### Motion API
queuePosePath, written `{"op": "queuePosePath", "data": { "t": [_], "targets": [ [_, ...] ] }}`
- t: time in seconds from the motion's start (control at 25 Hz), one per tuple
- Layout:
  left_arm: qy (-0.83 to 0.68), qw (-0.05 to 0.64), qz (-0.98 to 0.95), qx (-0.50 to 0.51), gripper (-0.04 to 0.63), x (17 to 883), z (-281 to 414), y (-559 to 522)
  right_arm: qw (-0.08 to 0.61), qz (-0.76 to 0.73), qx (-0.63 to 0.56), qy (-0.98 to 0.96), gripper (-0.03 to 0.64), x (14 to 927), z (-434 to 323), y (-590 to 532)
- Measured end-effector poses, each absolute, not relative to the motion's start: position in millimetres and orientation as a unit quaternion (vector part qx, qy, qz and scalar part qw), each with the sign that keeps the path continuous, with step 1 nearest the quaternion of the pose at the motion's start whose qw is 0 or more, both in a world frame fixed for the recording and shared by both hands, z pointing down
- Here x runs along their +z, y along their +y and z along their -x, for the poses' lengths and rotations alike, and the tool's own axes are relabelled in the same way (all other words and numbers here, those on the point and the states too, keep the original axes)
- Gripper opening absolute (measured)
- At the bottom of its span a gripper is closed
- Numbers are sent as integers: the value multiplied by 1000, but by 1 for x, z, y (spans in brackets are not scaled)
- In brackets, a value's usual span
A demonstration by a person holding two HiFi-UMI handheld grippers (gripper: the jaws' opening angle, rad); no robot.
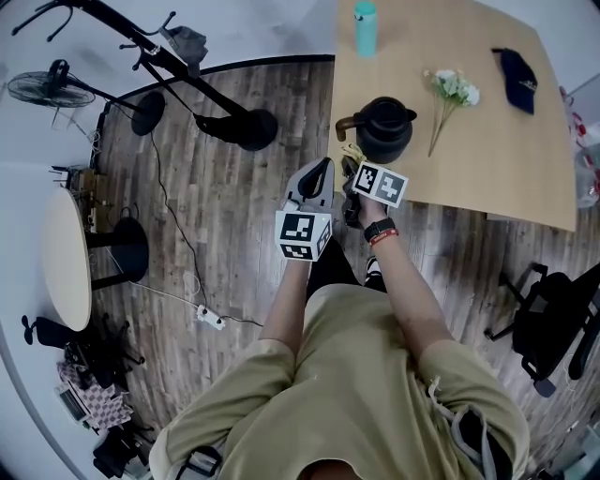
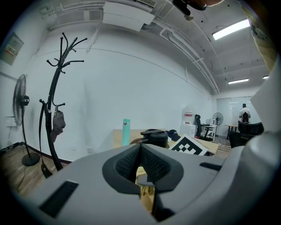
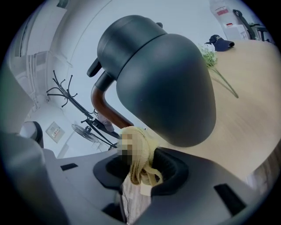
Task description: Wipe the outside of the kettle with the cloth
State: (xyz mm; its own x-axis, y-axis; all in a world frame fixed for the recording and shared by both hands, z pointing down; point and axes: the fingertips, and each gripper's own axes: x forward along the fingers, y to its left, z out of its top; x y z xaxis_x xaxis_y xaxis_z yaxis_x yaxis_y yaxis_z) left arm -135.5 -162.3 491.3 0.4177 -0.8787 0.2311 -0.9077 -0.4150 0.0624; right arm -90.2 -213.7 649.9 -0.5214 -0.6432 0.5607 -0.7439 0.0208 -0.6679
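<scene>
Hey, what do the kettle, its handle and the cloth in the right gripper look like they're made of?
Kettle: dark matte body with a soft, even sheen, likely coated metal or plastic; the look leaves it open.
Handle: reddish-brown and glossy, possibly wood or wood-look plastic.
Cloth: pale yellow soft fabric, woven or knitted, bunched into folds where the right gripper pinches it.

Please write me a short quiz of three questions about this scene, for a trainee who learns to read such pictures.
1. True or false: the kettle lies on its side on the floor.
2. What do the tongs of the right gripper hold? A) a cap B) the yellow cloth C) flowers
3. Name the teal thing at the far edge of the table.
Key: 1 false, it stands upright on the table. 2 B. 3 the bottle.
</scene>
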Motion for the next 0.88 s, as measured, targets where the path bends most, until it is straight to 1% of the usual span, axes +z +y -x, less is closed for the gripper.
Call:
{"op": "queuePosePath", "data": {
  "t": [0.32,0.52,0.88],
  "targets": [
    [-543,93,-831,77,21,494,151,-161,28,-504,520,-690,140,659,99,-230],
    [-540,98,-832,76,21,494,149,-160,-14,-502,559,-660,140,660,92,-232],
    [-531,103,-837,79,21,499,142,-159,-35,-496,587,-639,140,665,84,-225]
  ]
}}
